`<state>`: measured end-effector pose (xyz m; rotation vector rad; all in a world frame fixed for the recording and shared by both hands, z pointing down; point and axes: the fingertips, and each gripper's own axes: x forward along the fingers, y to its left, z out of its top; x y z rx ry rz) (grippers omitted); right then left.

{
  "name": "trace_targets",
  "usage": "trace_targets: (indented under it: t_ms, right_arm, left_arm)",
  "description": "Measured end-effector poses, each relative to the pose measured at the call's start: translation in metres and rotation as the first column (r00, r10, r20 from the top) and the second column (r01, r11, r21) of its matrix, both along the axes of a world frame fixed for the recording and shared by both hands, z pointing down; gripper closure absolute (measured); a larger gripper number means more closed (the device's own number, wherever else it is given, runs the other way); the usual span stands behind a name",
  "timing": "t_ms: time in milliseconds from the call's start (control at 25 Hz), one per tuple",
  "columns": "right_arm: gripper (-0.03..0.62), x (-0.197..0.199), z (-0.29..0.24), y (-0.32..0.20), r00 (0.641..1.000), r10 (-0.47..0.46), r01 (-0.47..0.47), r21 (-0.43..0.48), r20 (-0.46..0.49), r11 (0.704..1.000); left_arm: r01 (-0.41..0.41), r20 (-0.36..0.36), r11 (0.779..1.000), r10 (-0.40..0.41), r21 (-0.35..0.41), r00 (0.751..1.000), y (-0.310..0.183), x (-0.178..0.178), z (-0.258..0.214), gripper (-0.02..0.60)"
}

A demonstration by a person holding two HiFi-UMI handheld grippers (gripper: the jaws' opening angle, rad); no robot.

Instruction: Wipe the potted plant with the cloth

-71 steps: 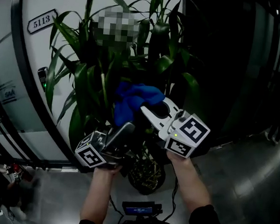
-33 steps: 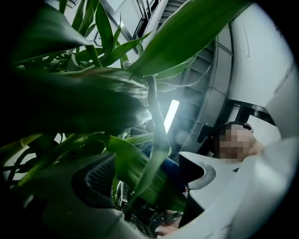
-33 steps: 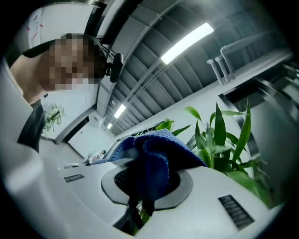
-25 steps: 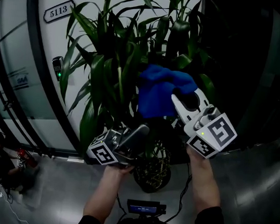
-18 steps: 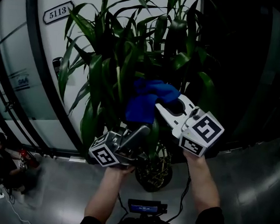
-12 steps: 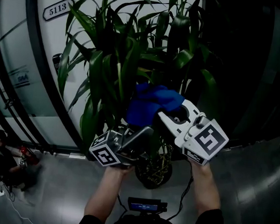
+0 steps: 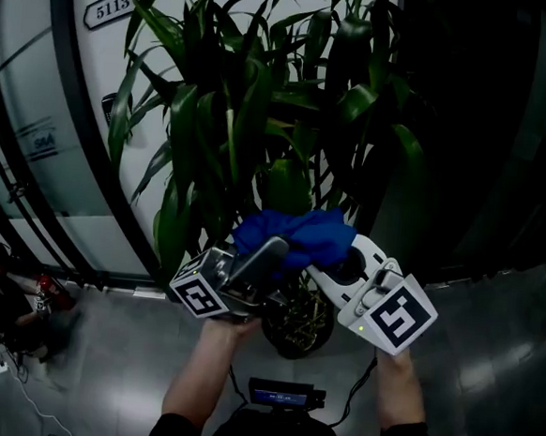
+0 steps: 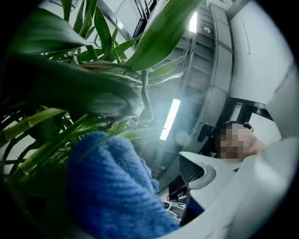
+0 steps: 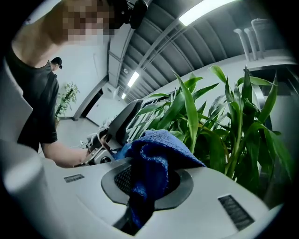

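Note:
The potted plant (image 7: 262, 117) has long dark green leaves above a round pot (image 7: 297, 329) on the floor. My right gripper (image 7: 324, 263) is shut on a bunched blue cloth (image 7: 295, 238), which rests low in the foliage just above the pot. In the right gripper view the cloth (image 9: 156, 154) hangs out between the pads, with leaves (image 9: 219, 135) behind it. My left gripper (image 7: 262, 256) points up beside the cloth, jaws wide, with nothing seen gripped. Its own view shows a broad leaf (image 8: 70, 88) over the cloth (image 8: 107, 186).
Behind the plant is a white wall with a number plate (image 7: 114, 5) and a card reader (image 7: 109, 107), framed by dark rails. A small screen device (image 7: 281, 394) with cables lies on the grey floor by my feet. A person (image 7: 7, 309) is low at the left.
My right gripper has come down with the blue cloth from the upper leaves to just above the pot. The left gripper has stayed in place.

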<state>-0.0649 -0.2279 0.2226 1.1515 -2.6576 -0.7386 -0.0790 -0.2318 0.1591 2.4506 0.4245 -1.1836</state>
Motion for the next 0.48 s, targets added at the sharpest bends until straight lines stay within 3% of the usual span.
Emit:
trace_targets:
  t_ms: [200,320,480]
  right_arm:
    - [0.523,0.007,0.014,0.016,1.000,-0.009,0.010,-0.040,0.011,0.999]
    - [0.522,0.023,0.007,0.033,0.996,-0.015,0.020,-0.044,0.093,0.999]
    - [0.523,0.055,-0.047,0.053,0.968,-0.027,-0.009,0.141,0.248,0.990]
  left_arm:
    - [0.014,0.010,1.000,-0.014,-0.016,1.000,0.000,-0.004,0.012,0.156]
    - [0.014,0.006,1.000,-0.014,-0.023,1.000,0.004,-0.008,0.017,0.156]
    - [-0.005,-0.016,1.000,0.005,-0.024,1.000,0.014,-0.015,0.016,0.156]
